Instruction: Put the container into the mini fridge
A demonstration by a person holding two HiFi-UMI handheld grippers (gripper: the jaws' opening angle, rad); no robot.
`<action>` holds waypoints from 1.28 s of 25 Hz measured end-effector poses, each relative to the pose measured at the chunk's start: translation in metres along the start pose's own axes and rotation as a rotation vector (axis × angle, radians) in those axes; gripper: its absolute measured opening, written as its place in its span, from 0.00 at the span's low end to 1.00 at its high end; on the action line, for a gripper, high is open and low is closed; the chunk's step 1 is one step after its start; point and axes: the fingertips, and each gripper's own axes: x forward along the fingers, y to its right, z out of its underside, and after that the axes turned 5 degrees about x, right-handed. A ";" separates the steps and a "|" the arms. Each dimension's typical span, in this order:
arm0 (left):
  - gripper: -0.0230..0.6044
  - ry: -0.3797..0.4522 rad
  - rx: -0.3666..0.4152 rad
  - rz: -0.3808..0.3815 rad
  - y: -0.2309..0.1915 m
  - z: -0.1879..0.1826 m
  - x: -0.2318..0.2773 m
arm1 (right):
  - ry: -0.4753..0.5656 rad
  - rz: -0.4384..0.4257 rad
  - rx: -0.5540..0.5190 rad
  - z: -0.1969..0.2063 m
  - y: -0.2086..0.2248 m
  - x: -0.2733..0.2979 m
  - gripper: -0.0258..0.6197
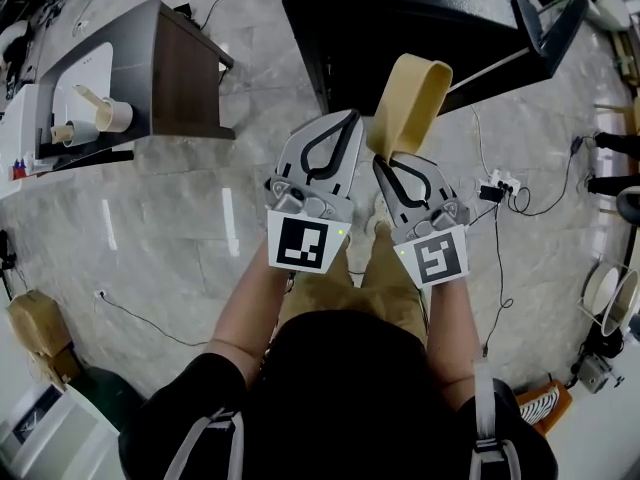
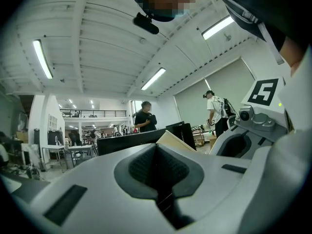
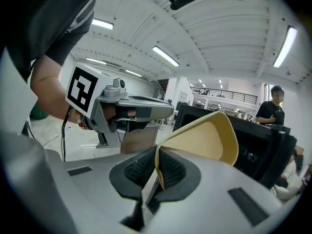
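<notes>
Fingers on my left gripper (image 1: 348, 118) are pressing tight together with nothing between them. Fingers on my right gripper (image 1: 383, 163) are pinching the rim of the tan container (image 1: 410, 103), holding it up in the air near the black mini fridge (image 1: 400, 18).

The left hand-held gripper (image 1: 349, 119) points forward, jaws together and empty. Just beside it, the right hand-held gripper (image 1: 381, 161) pinches the container (image 1: 411, 96) by its rim.

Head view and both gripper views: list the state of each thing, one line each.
left tongs: shut, empty.
right tongs: shut on the container's rim.
container: held in the air, tilted, looks empty.
mini fridge: door appears swung open.
</notes>
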 end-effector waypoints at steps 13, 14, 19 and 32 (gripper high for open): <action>0.07 -0.066 -0.034 -0.059 0.009 0.083 0.059 | -0.083 -0.129 0.013 0.089 0.038 0.058 0.11; 0.07 -0.073 -0.032 -0.065 0.011 0.087 0.065 | -0.084 -0.143 0.015 0.094 0.043 0.059 0.11; 0.07 -0.116 -0.035 -0.114 0.020 0.101 0.094 | -0.094 -0.226 0.034 0.118 0.063 0.063 0.11; 0.07 -0.199 -0.010 -0.189 0.034 0.123 0.152 | -0.109 -0.345 0.003 0.158 0.115 0.072 0.11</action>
